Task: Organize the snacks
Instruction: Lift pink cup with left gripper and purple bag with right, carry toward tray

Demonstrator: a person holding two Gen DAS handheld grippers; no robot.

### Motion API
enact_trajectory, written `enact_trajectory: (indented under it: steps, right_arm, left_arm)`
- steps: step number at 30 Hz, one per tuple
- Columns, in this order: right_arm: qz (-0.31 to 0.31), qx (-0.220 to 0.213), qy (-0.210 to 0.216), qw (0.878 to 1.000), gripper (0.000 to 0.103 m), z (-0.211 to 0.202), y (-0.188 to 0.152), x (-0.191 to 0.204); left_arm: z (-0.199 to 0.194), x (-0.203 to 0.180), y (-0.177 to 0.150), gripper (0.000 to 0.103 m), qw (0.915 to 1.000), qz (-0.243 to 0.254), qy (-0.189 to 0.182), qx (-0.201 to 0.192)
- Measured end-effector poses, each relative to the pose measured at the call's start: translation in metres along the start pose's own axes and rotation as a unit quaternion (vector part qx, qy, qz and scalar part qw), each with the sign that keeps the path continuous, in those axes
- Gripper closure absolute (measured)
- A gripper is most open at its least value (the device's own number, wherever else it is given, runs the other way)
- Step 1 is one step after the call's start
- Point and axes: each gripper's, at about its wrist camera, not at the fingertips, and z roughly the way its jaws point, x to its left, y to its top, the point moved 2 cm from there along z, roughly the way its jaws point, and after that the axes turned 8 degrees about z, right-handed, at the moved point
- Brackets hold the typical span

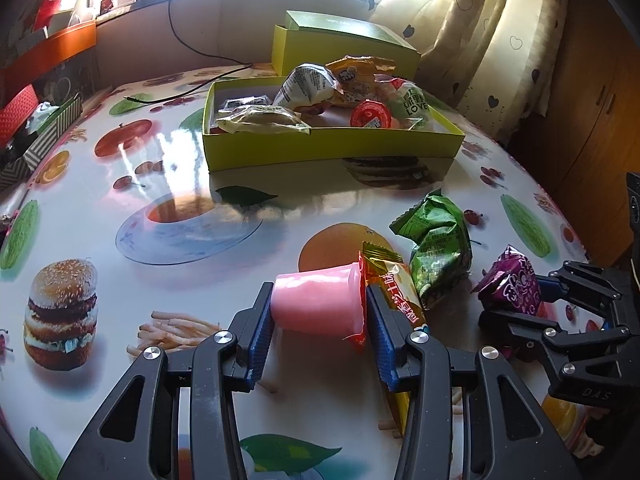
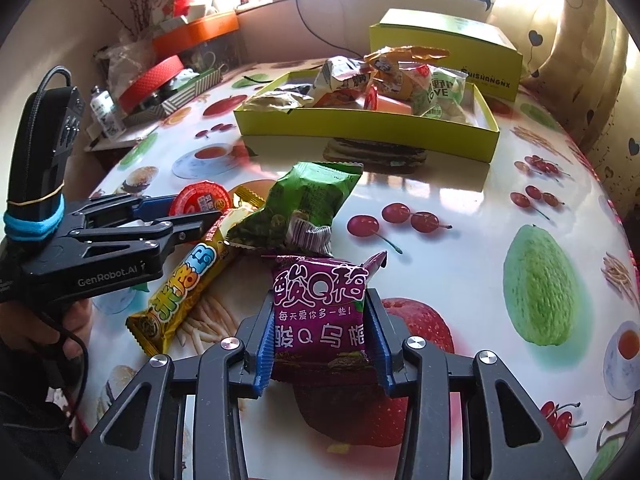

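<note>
Pink jelly cup (image 1: pixel 320 300): lying on its side between the fingers (image 1: pixel 260 328) of the left gripper (image 1: pixel 318 320), base against one blue pad, red-lidded rim against the other; fingers closed to the cup's width and gripping it, just above the surface (image 1: pixel 120 184).

Purple plum-candy packet (image 2: pixel 320 312): upright between the fingers (image 2: pixel 266 344) of the right gripper (image 2: pixel 320 340), both pads pressed to its sides; held near the surface's front edge.

Yellow snack bar (image 2: pixel 188 284): flat on the surface, touching the left gripper's right finger.

Green snack bag (image 2: pixel 300 204): on the surface just beyond the bar and the purple packet.

Yellow-green tray (image 1: pixel 332 148): toward the far edge of the surface, holding several wrapped snacks and a red-lidded cup (image 1: pixel 370 114).

Closed green box (image 1: pixel 352 44): behind the tray.
</note>
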Motion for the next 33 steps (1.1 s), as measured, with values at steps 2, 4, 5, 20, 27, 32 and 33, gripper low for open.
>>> enact_trajectory:
  steps: [2, 4, 5, 20, 27, 32, 33]
  right_arm:
    - [0.0, -0.007, 0.002, 1.0, 0.064, -0.002, -0.002, -0.002]
    - [-0.001, -0.011, 0.001, 1.0, 0.064, -0.003, -0.004, -0.003]
    - [-0.002, -0.014, 0.001, 1.0, 0.064, -0.004, -0.005, -0.004]
    - [-0.005, -0.019, -0.001, 1.0, 0.064, -0.004, -0.007, -0.002]
    - [-0.005, -0.01, -0.016, 1.0, 0.067, -0.005, -0.001, -0.005]
    - [-0.002, -0.018, -0.029, 0.999, 0.068, -0.01, 0.008, -0.009]
    - [-0.003, -0.02, -0.03, 0.999, 0.068, -0.011, 0.009, -0.009]
  left_arm:
    - [0.0, -0.002, 0.0, 0.058, 1.0, 0.004, 0.007, 0.002]
    - [0.0, -0.002, 0.0, 0.058, 1.0, 0.004, 0.008, 0.002]
    - [0.0, -0.002, 0.0, 0.058, 1.0, 0.004, 0.007, 0.002]
    - [0.001, -0.002, -0.001, 0.057, 0.9998, 0.009, 0.014, 0.004]
    - [0.001, -0.003, 0.0, 0.057, 0.9999, 0.004, 0.014, 0.002]
    - [-0.001, 0.001, 0.001, 0.059, 1.0, -0.008, 0.001, 0.0]
    - [-0.002, 0.001, 0.001, 0.059, 1.0, -0.008, -0.001, -0.001]
